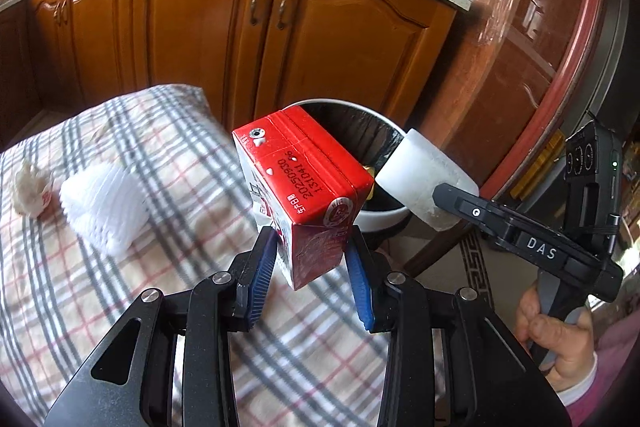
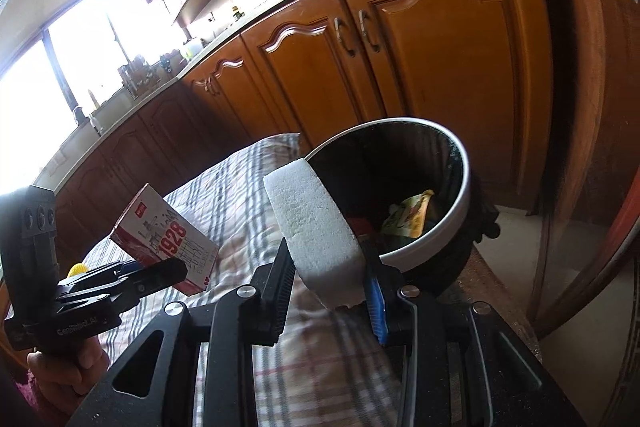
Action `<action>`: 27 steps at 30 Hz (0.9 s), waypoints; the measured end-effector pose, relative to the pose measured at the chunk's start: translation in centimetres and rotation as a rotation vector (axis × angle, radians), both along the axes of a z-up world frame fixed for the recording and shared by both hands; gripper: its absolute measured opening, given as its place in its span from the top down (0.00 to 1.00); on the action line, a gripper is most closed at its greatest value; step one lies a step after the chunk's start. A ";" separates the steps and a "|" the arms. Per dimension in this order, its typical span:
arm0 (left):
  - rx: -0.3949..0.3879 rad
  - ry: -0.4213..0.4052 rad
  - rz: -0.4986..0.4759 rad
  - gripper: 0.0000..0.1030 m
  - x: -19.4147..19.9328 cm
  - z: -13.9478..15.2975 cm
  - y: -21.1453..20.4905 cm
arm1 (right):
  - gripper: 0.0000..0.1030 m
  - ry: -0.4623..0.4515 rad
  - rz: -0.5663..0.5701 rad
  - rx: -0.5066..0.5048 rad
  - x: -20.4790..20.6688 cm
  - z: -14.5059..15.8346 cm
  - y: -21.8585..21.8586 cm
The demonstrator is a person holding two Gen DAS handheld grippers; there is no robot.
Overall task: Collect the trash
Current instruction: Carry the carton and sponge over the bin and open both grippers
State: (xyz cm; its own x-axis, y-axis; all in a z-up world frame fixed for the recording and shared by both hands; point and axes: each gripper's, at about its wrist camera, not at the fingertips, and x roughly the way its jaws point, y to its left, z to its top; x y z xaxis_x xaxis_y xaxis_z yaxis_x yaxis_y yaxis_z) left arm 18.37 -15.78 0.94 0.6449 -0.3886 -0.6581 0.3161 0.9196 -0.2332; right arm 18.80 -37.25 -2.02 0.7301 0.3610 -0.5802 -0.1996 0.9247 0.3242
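Left wrist view: a red milk carton (image 1: 304,187) is clamped between the blue pads (image 1: 262,273) of the left gripper (image 1: 310,259), whose jaws are drawn partway in and pressed against the carton's lower sides. The carton is held tilted, its printed top turned up toward the camera, above the checked tablecloth (image 1: 120,307). Just beyond it and slightly to the right, the white-rimmed trash bin (image 1: 384,217) with its dark liner is seen. To the right of the carton, a white foam block (image 1: 424,171) is carried over the bin's edge by the right gripper (image 1: 446,197), which is gripped from below by a hand (image 1: 560,331). On the cloth to the left of the left gripper, a white ribbed foam wrap (image 1: 104,205) and a crumpled paper scrap (image 1: 30,193) are left lying. In the right wrist view, the foam block (image 2: 316,231) is pinched between the right gripper's (image 2: 330,279) partly closed pads, with the bin (image 2: 464,187) directly ahead, wrappers visible inside it. The carton (image 2: 168,241), marked 1928, is seen off to the left in the left gripper (image 2: 160,277). Wooden kitchen cabinets (image 1: 224,27) fill the background.
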 end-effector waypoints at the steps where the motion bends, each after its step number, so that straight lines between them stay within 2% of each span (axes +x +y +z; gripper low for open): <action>1: 0.001 -0.003 -0.004 0.67 0.2 0.1 -0.2 | 0.68 -0.001 -0.007 0.001 0.1 0.0 -0.2; 16: 0.021 0.011 -0.072 0.67 4.2 0.0 -3.8 | 0.68 -0.006 -0.060 -0.001 2.6 0.5 -2.9; 27: 0.037 0.025 -0.090 0.67 6.6 -0.1 -5.1 | 0.68 0.026 -0.071 -0.021 5.0 -0.1 -3.7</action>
